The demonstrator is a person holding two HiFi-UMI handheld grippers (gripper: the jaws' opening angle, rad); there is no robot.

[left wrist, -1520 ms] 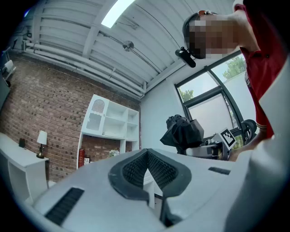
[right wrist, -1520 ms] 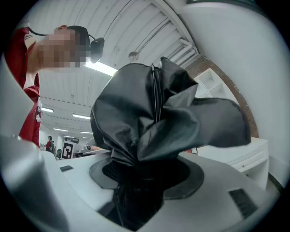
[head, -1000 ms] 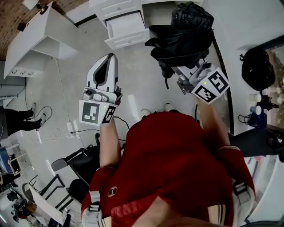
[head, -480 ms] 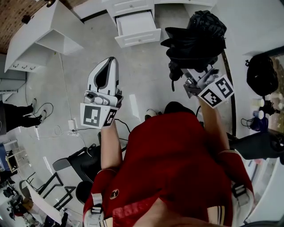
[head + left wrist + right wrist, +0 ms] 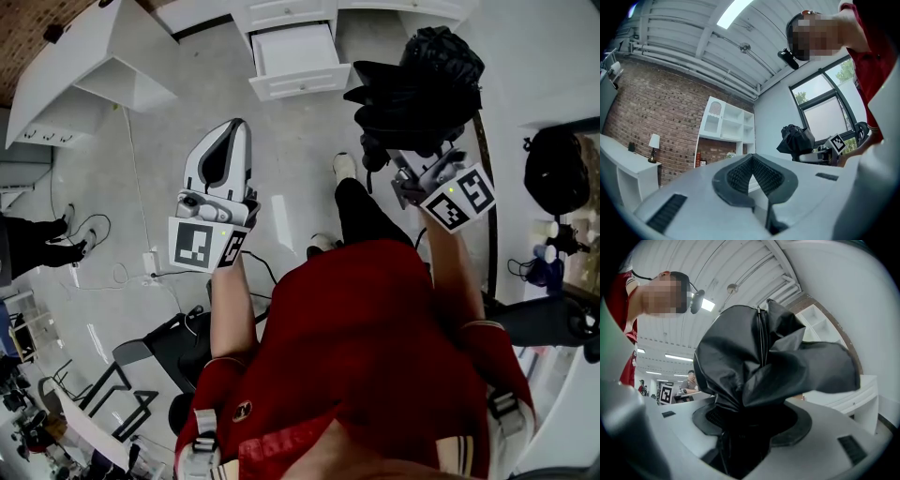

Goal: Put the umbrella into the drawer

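The right hand-held gripper (image 5: 740, 437) is clamped on the folded black umbrella (image 5: 417, 89), whose crumpled cloth buries the jaw tips and blocks most of the right gripper view; its handle cannot be made out; in the head view the umbrella hangs in the air above the floor (image 5: 281, 150), right of the open white drawer (image 5: 298, 82) and apart from it; the cabinet carrying the drawer is cut off by the top edge; the left hand-held gripper (image 5: 231, 127) is closed and empty, its pads meeting at the tip; a dark-trousered leg (image 5: 361, 211) and pale shoe (image 5: 344, 166) reach out below the drawer; a white shelf unit (image 5: 89, 56) stands far left; a black bag (image 5: 555, 171) sits far right.
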